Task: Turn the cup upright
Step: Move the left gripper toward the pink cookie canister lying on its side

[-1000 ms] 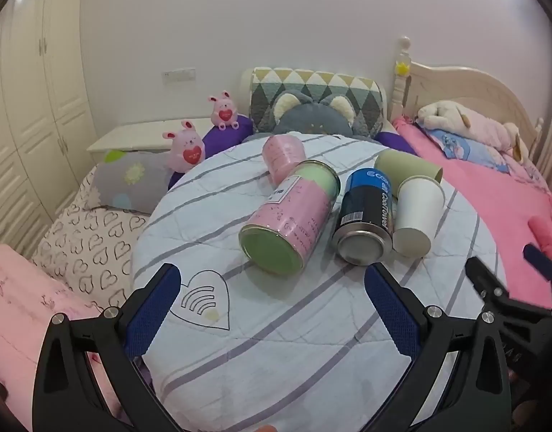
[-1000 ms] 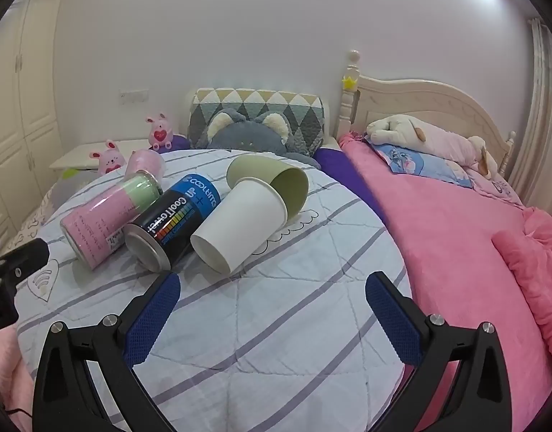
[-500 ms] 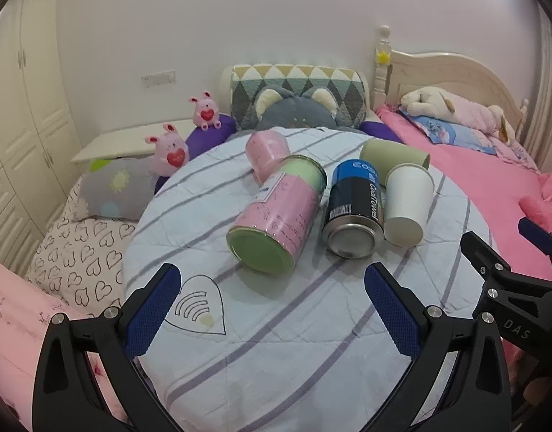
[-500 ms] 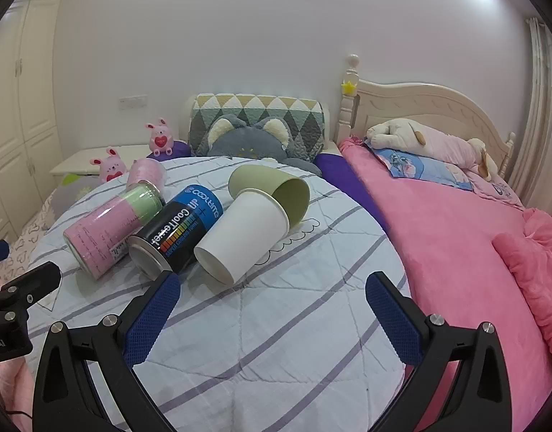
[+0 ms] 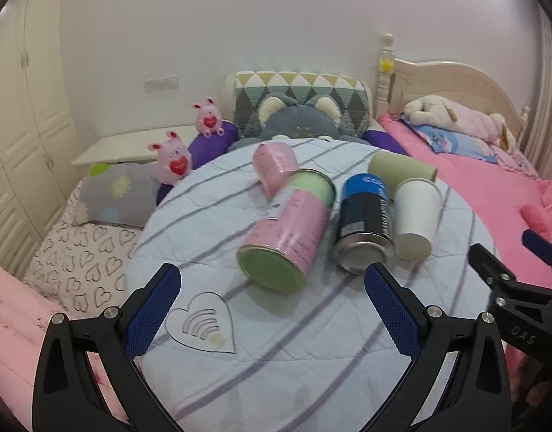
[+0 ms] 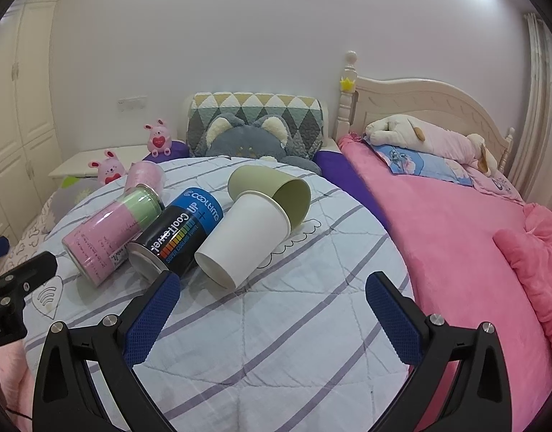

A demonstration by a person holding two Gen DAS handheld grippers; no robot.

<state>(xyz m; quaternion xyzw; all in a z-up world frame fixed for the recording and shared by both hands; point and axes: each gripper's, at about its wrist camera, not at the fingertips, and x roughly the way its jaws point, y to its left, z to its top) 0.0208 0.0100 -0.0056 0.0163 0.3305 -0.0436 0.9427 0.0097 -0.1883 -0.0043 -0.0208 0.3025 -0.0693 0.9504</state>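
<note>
Since a second ago both grippers have pulled back a bit and risen; the cans and cups haven't shifted on the table. Left gripper (image 5: 272,309) is spread wide, empty, hovering over the near edge of the round table (image 5: 312,360), pointed at the pink can (image 5: 288,228). Right gripper (image 6: 272,309) is likewise wide and empty, over the table's near right side, aimed roughly at the white cup (image 6: 245,239). White cup lies on its side, base toward the grippers, rim pushed into the mouth of the green cup (image 6: 272,189), which also lies on its side behind it. Blue can (image 6: 179,232) lies just left of the white cup, touching it; pink can is next left, close beside the blue can. A small pink cup (image 5: 274,165) lies tipped behind the pink can. Beyond the table: grey cat cushion (image 6: 247,138), two pink plush toys, pink bed (image 6: 456,252) to the right.
</note>
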